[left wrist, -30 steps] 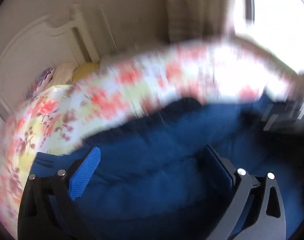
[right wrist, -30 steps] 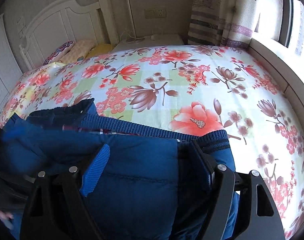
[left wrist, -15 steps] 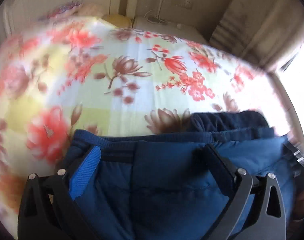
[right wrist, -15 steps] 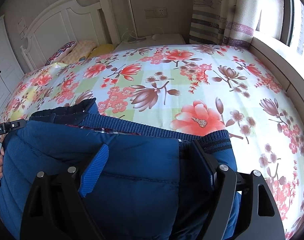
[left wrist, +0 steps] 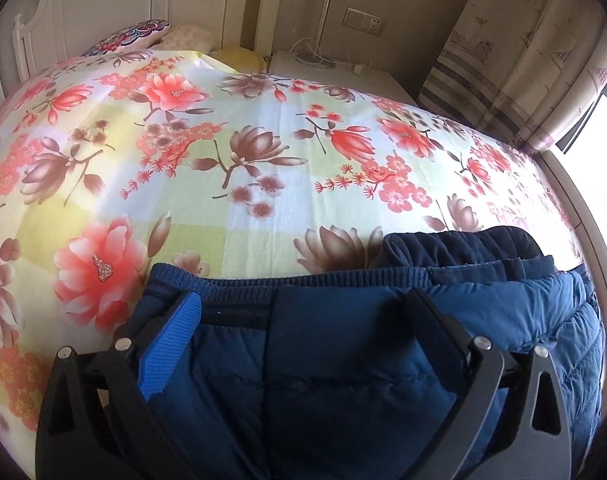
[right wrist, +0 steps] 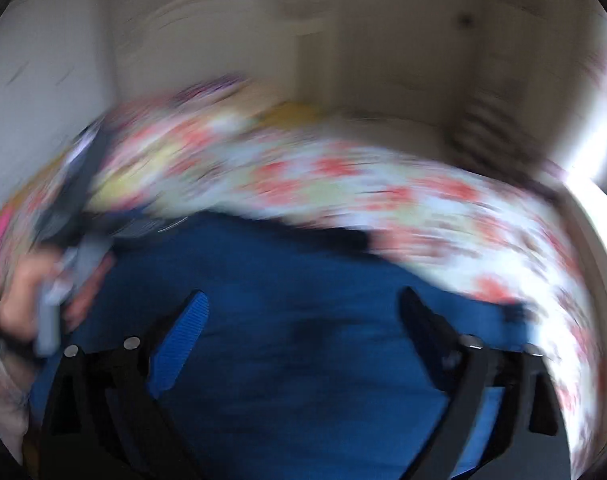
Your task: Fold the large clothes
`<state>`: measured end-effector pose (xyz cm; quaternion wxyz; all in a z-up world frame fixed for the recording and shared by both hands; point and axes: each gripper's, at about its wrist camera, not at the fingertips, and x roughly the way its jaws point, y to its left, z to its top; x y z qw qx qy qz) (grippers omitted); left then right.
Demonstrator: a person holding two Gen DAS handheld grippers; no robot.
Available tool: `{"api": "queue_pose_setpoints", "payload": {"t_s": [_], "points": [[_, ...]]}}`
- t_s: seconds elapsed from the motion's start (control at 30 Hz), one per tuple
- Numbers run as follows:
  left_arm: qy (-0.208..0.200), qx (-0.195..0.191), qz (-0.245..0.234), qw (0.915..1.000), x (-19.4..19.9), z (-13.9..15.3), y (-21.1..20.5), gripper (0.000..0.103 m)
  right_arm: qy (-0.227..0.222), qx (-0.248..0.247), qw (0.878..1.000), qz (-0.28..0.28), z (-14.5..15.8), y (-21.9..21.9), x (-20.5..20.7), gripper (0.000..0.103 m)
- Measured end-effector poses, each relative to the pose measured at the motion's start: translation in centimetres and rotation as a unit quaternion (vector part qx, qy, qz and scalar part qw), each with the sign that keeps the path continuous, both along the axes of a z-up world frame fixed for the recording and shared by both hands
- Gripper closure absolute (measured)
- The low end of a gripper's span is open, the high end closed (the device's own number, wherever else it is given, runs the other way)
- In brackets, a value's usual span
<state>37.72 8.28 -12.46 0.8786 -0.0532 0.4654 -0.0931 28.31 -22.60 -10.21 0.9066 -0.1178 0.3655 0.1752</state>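
A dark blue padded jacket (left wrist: 343,360) lies on the floral bed sheet (left wrist: 223,152), its ribbed hem (left wrist: 263,286) facing the headboard and a darker collar part (left wrist: 463,246) at the right. My left gripper (left wrist: 303,312) is open, its fingers spread over the jacket just behind the hem. The right wrist view is heavily blurred: my right gripper (right wrist: 303,312) is open over the blue jacket (right wrist: 303,360). The hand with the left gripper (right wrist: 51,288) shows at the left there.
A white headboard (left wrist: 103,4) and pillows (left wrist: 143,36) stand at the bed's far end. A white nightstand with cables (left wrist: 335,70) sits behind the bed. Striped curtains (left wrist: 523,60) and a bright window are at the right.
The left gripper has settled, now looking steadily across the bed over the jacket's hem. The right gripper, still before, is now swinging fast and its view has blurred and turned left.
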Motion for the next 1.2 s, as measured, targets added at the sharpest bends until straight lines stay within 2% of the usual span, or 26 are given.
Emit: {"api": "queue_pose_setpoints", "payload": {"t_s": [0.07, 0.1, 0.13, 0.2, 0.23, 0.33, 0.4, 0.47, 0.53, 0.57, 0.6, 0.67, 0.73, 0.83, 0.87, 0.93, 0.97, 1.03, 1.1, 1.13, 1.17, 1.2], "points": [[0.0, -0.001, 0.0, 1.0, 0.0, 0.0, 0.0, 0.002, -0.001, -0.096, 0.995, 0.032, -3.2, 4.1, -0.2, 0.009], [0.0, -0.001, 0.0, 1.0, 0.0, 0.0, -0.1, 0.002, -0.002, -0.111, 0.993, 0.033, -4.2, 4.7, -0.1, 0.009], [0.0, -0.001, 0.001, 1.0, 0.0, 0.0, 0.0, 0.002, 0.003, -0.096, 0.995, 0.029, -4.5, 4.4, 0.2, 0.009], [0.0, -0.005, 0.002, 1.0, 0.1, 0.0, 0.1, 0.002, 0.047, -0.036, 0.998, 0.021, -4.3, 2.1, 1.3, 0.011], [-0.001, -0.006, 0.002, 1.0, 0.1, 0.1, 0.1, 0.002, 0.049, -0.021, 0.999, 0.005, -3.9, 0.7, 1.4, 0.011], [-0.002, -0.002, 0.0, 1.0, 0.0, 0.0, 0.1, 0.002, 0.015, -0.003, 0.997, -0.072, -1.9, -4.6, 1.1, 0.011], [-0.002, -0.006, 0.0, 1.0, 0.0, 0.0, 0.2, 0.002, 0.007, -0.002, 0.987, -0.16, -1.7, -10.2, 1.3, 0.01], [-0.003, -0.004, 0.0, 1.0, 0.0, 0.0, 0.2, 0.002, 0.028, -0.008, 0.978, -0.206, -3.2, -14.1, 2.0, 0.009], [-0.003, -0.003, 0.0, 1.0, 0.0, 0.0, 0.3, 0.002, 0.083, 0.093, 0.97, -0.208, -5.6, -18.3, 2.9, 0.006], [-0.004, -0.002, 0.0, 1.0, -0.1, 0.0, 0.3, 0.002, 0.095, 0.12, 0.965, -0.213, -6.1, -19.2, 3.0, 0.006], [-0.005, 0.0, 0.0, 1.0, -0.1, 0.0, 0.3, 0.002, 0.096, 0.12, 0.964, -0.216, -6.2, -19.3, 3.1, 0.006], [-0.004, 0.006, 0.0, 1.0, 0.0, 0.0, 0.2, 0.002, 0.083, 0.076, 0.97, -0.217, -6.1, -17.8, 3.1, 0.006], [-0.004, 0.014, 0.003, 0.9999, 0.0, 0.2, -0.1, 0.002, 0.074, 0.054, 0.972, -0.217, -6.0, -17.1, 3.0, 0.006], [-0.016, 0.068, 0.032, 0.9971, -1.9, 2.1, -1.4, 0.011, 0.079, 0.071, 0.97, -0.217, -6.1, -17.7, 3.0, 0.005], [-0.029, 0.066, 0.03, 0.9969, -3.5, 3.5, -2.4, 0.011, 0.079, 0.07, 0.97, -0.217, -6.1, -17.9, 3.0, 0.005], [-0.062, 0.045, -0.018, 0.9969, -7.0, 6.1, -5.0, 0.01, 0.077, 0.061, 0.971, -0.217, -6.1, -17.6, 3.1, 0.005], [-0.083, 0.054, -0.044, 0.9942, -9.3, 7.3, -7.1, 0.008, 0.077, 0.059, 0.971, -0.217, -6.0, -17.6, 3.2, 0.005], [-0.097, 0.092, -0.088, 0.9871, -12.9, 7.3, -11.2, 0.002, 0.076, 0.06, 0.971, -0.218, -6.0, -17.6, 3.3, 0.005], [-0.072, 0.158, -0.114, 0.9783, -14.2, 4.7, -14.2, 0.002, 0.076, 0.063, 0.971, -0.218, -5.9, -17.6, 3.1, 0.005], [-0.051, 0.209, -0.133, 0.9675, -14.6, 2.0, -15.8, 0.002, 0.076, 0.062, 0.971, -0.219, -5.9, -17.6, 3.0, 0.005], [-0.07, 0.208, -0.13, 0.9668, -14.9, 1.4, -15.8, 0.002, 0.075, 0.061, 0.971, -0.219, -5.8, -17.5, 3.0, 0.005], [-0.076, 0.191, -0.125, 0.9708, -15.0, 1.1, -15.3, 0.002, 0.075, 0.06, 0.971, -0.218, -5.8, -17.6, 3.0, 0.005]]}}
